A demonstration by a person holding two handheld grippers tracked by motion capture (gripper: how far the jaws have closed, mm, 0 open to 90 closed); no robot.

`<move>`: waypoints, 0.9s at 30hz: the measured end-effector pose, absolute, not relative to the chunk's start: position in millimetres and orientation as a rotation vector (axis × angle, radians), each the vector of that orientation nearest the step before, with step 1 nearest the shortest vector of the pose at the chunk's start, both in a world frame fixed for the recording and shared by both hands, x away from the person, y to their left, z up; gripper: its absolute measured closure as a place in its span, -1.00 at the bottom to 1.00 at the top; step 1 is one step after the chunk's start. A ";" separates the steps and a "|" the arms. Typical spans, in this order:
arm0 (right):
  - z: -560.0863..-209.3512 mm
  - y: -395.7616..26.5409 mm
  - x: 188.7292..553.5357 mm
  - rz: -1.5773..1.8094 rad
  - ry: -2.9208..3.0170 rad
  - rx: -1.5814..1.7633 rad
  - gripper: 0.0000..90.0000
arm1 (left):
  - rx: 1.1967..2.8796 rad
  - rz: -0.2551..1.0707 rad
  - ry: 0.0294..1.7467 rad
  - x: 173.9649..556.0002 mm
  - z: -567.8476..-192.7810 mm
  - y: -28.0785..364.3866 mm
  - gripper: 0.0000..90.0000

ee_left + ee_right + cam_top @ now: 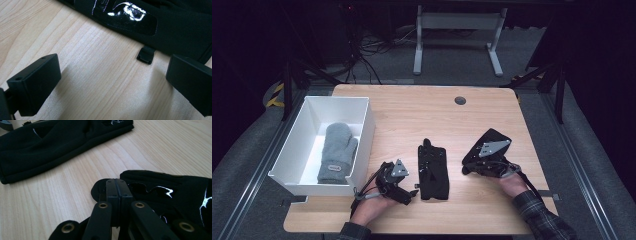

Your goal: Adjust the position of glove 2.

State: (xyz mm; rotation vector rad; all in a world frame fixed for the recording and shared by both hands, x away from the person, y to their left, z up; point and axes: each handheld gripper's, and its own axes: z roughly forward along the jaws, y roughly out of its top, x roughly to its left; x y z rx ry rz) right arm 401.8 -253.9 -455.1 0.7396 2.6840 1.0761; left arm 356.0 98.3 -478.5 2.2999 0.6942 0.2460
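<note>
A black glove (433, 172) lies flat at the table's middle front. My left gripper (412, 192) rests beside its left edge, jaws open over bare wood (112, 82). The glove's edge (175, 25) and a small black clip (145, 55) lie just beyond the tips. A second black glove (494, 136) with glossy print (170, 195) lies at the right. My right gripper (466, 167) has its jaws pressed together (116, 182) at this glove's near edge, and black fabric bulges around the tips. The first glove (50, 145) shows farther off in the right gripper view.
A white open box (364, 125) stands at the table's left with a grey mitten (337, 152) inside. A round cable port (460, 100) sits near the far edge. Bare wood stretches across the back half of the table (422, 110).
</note>
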 end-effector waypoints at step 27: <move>-449.1 -372.6 453.4 0.948 2.379 1.118 1.00 | 2.298 0.246 0.696 355.9 -478.6 98.2 -1.00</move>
